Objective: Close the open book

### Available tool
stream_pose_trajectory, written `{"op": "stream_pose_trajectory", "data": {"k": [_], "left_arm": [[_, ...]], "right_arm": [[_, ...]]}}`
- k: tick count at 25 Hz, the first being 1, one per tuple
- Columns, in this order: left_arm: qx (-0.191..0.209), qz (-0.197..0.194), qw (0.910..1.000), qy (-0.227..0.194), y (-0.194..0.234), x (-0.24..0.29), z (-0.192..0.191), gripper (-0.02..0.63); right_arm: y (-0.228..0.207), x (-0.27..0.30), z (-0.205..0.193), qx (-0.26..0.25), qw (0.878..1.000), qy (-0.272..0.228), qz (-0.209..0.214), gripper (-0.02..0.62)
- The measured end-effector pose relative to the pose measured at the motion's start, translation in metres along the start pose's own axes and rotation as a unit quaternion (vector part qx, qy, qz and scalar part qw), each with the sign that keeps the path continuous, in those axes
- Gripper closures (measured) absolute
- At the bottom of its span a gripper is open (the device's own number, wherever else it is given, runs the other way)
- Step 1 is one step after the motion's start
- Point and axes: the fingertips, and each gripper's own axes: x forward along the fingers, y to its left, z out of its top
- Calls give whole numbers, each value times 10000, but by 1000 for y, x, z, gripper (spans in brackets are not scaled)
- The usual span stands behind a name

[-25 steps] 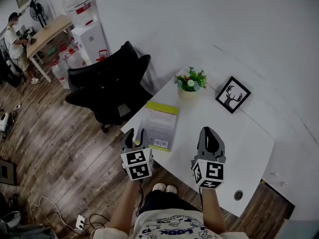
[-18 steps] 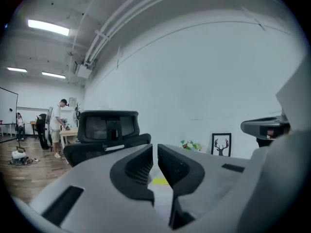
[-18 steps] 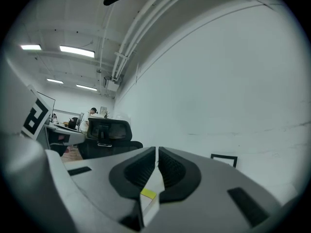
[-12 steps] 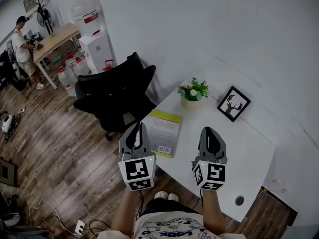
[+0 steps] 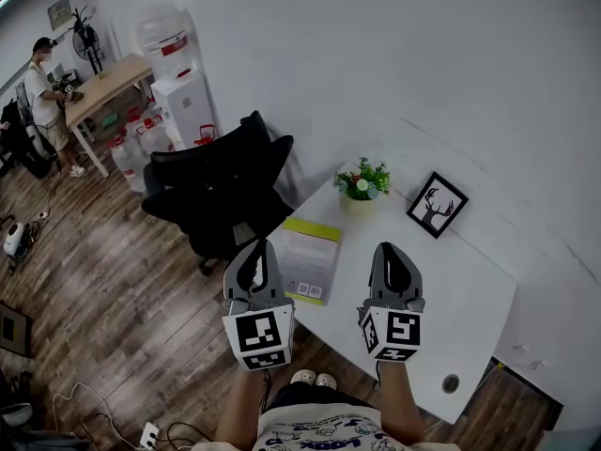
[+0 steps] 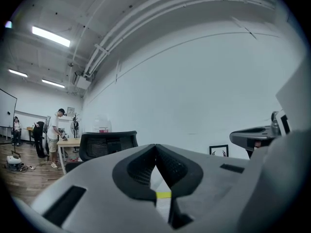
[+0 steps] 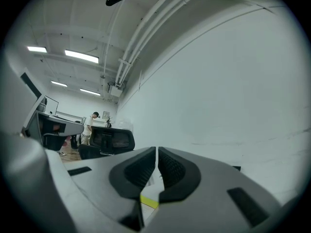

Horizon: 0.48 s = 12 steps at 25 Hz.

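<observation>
The book (image 5: 308,256) lies closed and flat on the white table (image 5: 441,299), back cover up, with a yellow-green band at its far end. My left gripper (image 5: 256,248) hovers level above the table's left edge, just left of the book, jaws shut and empty. My right gripper (image 5: 391,250) hovers level to the right of the book, also shut with nothing in it. In the left gripper view the pads of the left gripper (image 6: 155,147) meet, and a strip of the book (image 6: 163,194) shows below them. The right gripper (image 7: 157,150) likewise looks over the book (image 7: 149,202).
A black office chair (image 5: 221,191) stands at the table's left corner. A potted plant (image 5: 362,181) and a framed deer picture (image 5: 437,205) sit at the table's far side. A person (image 5: 42,101) works at a wooden desk far left, near a water dispenser (image 5: 178,83).
My left gripper has risen from beside the book's near corner and its jaws have gone from open to shut. My right gripper has lifted a little. The book has not moved.
</observation>
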Motion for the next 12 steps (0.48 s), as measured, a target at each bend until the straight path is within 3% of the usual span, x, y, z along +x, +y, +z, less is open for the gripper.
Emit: {"op": "stream_pose_trajectory", "data": {"k": [12], "left_arm": [[3,77,10000,11,1,-4,-2,583]], "right_arm": [[-3,-5,6,60,10000,-53,-28,560]]}}
